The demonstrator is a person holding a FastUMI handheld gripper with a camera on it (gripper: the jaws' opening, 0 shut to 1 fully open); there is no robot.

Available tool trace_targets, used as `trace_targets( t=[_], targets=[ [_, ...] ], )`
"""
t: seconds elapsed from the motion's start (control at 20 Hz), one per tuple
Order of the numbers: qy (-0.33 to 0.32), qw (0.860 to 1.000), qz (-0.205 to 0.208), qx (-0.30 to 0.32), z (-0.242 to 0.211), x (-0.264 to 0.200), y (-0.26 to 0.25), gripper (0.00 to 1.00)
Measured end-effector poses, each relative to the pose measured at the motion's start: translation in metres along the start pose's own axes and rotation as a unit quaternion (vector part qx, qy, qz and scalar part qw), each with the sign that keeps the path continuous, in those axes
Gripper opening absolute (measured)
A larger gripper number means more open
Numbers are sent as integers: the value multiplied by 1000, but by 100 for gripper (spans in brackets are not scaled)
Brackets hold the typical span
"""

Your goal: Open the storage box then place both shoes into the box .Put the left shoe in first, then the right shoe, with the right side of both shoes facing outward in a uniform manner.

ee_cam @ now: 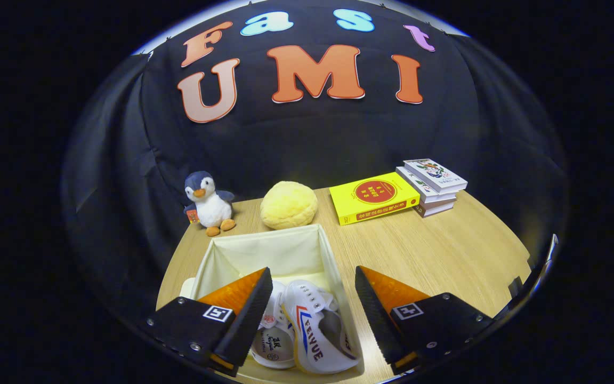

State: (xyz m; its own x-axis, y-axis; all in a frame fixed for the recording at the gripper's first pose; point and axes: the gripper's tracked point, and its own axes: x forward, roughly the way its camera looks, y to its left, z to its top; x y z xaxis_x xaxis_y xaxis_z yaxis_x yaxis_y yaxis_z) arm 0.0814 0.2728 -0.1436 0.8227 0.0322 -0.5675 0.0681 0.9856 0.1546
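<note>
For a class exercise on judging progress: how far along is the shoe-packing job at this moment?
Done: the storage box stands open, and both white shoes lie inside it, side by side. In hand: nothing; the gripper hangs over the box with its fingers open and apart from the shoes. Left: apparently only pulling away; whether both right sides face outward cannot be told.

We see a light wooden table (435,250). On it, at the back, sit a small blue-and-white plush penguin (207,202), a round pale-yellow plush ball (288,205), a flat yellow book (373,197) and, just beside that book, a stack of three books (433,185). Nearer us stands an open cream fabric storage box (264,250), just in front of the ball.
</note>
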Motion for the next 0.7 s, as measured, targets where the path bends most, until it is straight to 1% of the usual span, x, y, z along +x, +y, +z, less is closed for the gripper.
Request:
trace_targets(
  t=[0.05,0.1,0.3,0.55,0.7],
  targets=[
    [-2,1000,0,2,5,-3,-6,98],
    [-9,1000,0,4,12,-5,-12,98],
    [-23,1000,0,12,35,-17,-43,98],
    [-54,999,3,0,75,-32,-92,98],
    [-68,998,12,-5,93,-40,-121,98]
  ],
)
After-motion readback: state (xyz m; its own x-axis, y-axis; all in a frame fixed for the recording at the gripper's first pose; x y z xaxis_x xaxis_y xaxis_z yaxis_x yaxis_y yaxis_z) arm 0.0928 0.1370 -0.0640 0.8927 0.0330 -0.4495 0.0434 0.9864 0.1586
